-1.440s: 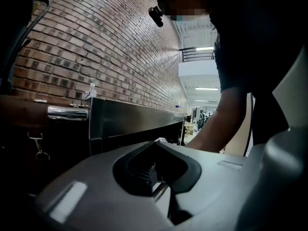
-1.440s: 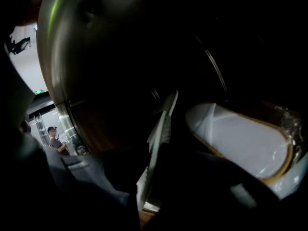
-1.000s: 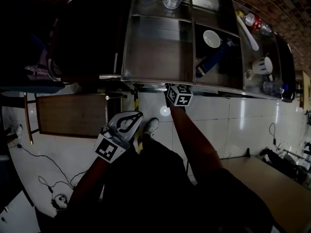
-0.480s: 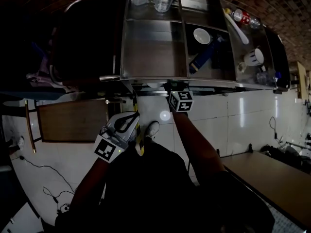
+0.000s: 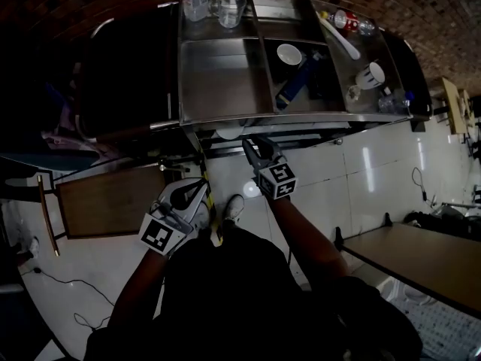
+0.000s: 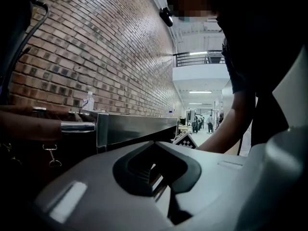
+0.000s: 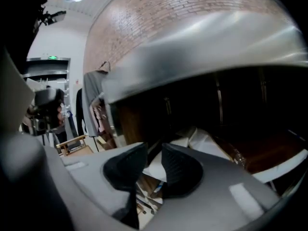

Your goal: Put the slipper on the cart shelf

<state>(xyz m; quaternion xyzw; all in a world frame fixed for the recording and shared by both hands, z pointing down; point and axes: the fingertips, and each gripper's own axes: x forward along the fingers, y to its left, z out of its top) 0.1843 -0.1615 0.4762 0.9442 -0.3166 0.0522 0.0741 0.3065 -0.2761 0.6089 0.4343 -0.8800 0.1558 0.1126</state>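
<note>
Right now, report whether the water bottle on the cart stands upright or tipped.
Upright: the water bottle stands cap up on the cart.

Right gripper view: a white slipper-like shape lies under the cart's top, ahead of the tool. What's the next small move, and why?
Probably draw the right tool clear of the cart. Its jaws have just been closing with nothing between them, and the white slipper appears to lie free inside, under the steel top, so placement looks done.

White slipper, lying loose on the dark lower cart shelf
</note>
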